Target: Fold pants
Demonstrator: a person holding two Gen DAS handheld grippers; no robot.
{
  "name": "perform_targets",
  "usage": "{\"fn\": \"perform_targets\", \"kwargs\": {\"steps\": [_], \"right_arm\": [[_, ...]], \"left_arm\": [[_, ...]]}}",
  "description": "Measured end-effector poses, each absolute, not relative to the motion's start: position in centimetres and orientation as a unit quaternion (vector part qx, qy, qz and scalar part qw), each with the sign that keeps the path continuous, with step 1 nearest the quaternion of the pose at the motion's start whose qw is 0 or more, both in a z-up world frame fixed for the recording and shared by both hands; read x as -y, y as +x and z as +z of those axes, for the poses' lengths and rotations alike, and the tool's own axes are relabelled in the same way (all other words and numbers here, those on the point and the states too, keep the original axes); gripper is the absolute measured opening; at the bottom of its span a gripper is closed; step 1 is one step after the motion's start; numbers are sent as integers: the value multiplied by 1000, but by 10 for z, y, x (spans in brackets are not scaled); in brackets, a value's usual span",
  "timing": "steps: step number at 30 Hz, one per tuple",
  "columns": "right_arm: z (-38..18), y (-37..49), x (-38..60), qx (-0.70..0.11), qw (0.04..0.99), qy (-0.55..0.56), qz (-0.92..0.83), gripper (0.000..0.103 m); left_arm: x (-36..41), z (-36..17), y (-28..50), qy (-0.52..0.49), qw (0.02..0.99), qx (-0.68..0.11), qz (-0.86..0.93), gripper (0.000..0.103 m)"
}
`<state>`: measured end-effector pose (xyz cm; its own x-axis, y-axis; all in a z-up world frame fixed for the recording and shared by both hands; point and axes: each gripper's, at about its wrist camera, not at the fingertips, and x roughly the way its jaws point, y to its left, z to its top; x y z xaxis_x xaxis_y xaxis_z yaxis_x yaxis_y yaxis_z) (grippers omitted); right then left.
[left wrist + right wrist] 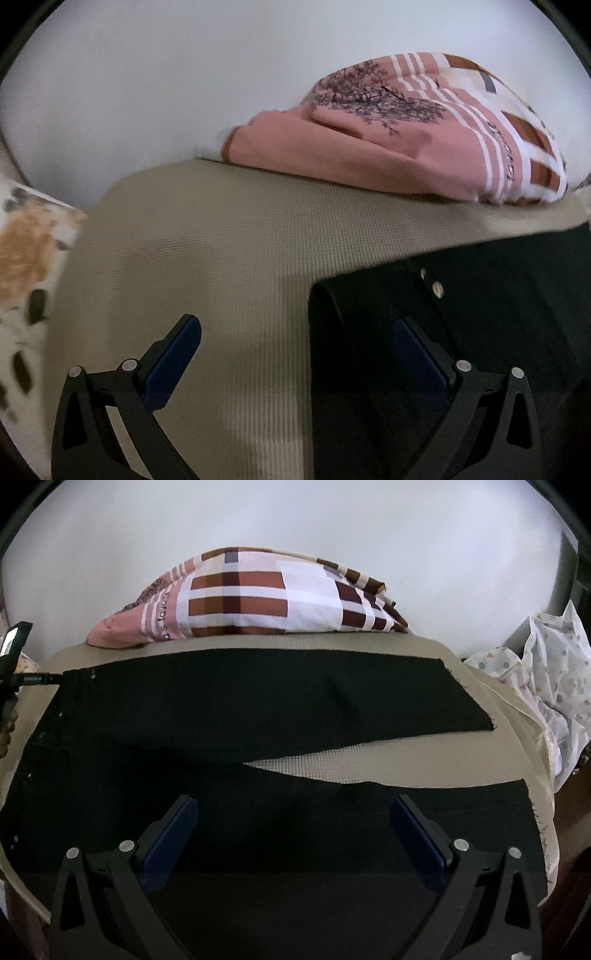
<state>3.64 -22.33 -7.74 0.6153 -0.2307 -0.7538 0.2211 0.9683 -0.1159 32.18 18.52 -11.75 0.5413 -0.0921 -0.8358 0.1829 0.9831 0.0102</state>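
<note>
The right gripper (293, 830) hung with fingers spread wide and empty, over the near leg of the black pants (258, 709). These lay flat on the tan surface (424, 753), legs parted toward the right. The left gripper (297, 354), equally wide and empty, straddled the waistband corner, its left finger over bare surface. Beyond lay a pink patterned pillow (258, 598), touching the far edge.
</note>
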Motion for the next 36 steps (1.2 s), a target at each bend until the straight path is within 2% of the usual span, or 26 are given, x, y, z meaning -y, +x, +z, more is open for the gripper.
{"fn": "perform_targets", "kwargs": {"steps": [6,8,9,11,13,14,18,19,22,29,36], "right_arm": [[-87,43,229,-437,890,-3,-128,103],[-89,44,230,-441,888,-3,-128,103],[-90,45,230,-442,888,-3,-129,103],[-91,47,230,-445,886,-1,-130,103],[-91,49,230,-446,886,3,-129,103],[-90,50,230,-446,886,5,-127,103],[-87,55,232,-449,887,40,-96,103],[-84,58,233,-449,888,58,-75,103],[-78,76,237,-455,880,136,-6,103],[-98,138,266,-458,772,428,103,103],[-103,183,254,-467,762,436,103,103]], "left_arm": [[-185,-135,356,18,861,-484,-155,101],[-177,-143,363,9,840,-505,-197,88],[-172,-145,363,19,837,-508,-204,87],[-160,-141,358,44,839,-503,-202,52],[-150,-134,351,52,845,-497,-193,41],[-147,-130,345,58,851,-488,-187,29],[-144,-96,312,48,881,-436,-179,22],[-145,-84,298,36,889,-418,-184,16],[-144,-55,253,23,905,-376,-198,15],[-137,-24,146,36,916,-328,-226,15],[-135,-35,83,7,908,-348,-234,15]]}}
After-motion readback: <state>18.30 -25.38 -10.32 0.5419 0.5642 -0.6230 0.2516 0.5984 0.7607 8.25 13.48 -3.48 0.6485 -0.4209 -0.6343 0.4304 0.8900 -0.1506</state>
